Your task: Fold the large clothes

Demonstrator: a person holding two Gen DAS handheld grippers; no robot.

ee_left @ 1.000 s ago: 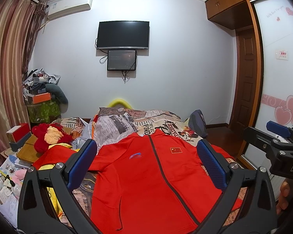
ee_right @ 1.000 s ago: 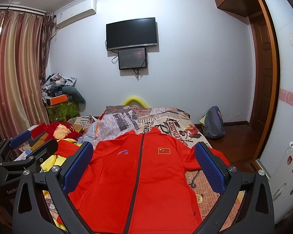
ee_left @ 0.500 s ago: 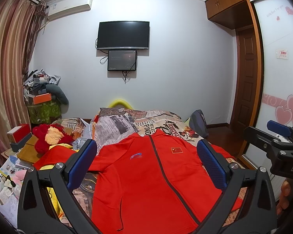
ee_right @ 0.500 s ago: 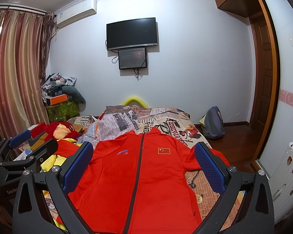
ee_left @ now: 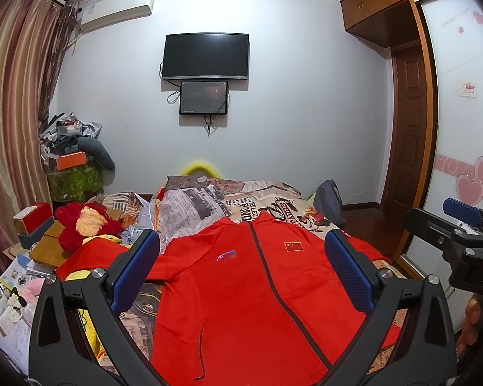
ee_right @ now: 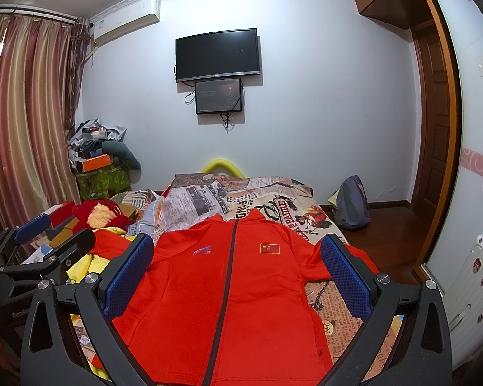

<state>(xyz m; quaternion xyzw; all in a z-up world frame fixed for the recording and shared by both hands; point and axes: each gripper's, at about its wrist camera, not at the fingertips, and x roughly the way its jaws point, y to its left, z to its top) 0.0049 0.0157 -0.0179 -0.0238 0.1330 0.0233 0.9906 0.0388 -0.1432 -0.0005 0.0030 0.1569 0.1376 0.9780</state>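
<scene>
- My left tool [ee_left: 241, 257] and right tool [ee_right: 236, 257] both gape wide, holding nothing.
- Red jacket [ee_right: 228, 296] lies flat on the bed [ee_right: 273, 189] (flag patch on chest).
- Far bedding reads "PADRE".

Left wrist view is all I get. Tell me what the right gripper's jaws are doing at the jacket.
Observer: The right gripper has its jaws wide open with nothing gripped; they frame the red jacket.
Operator: Report the flag-side sleeve.
Observer: That sleeve lies spread outward on the bedspread, not folded in.
Operator: Name what stands beyond the bed on that side.
Observer: A white suitcase with stickers stands at the far right.
</scene>
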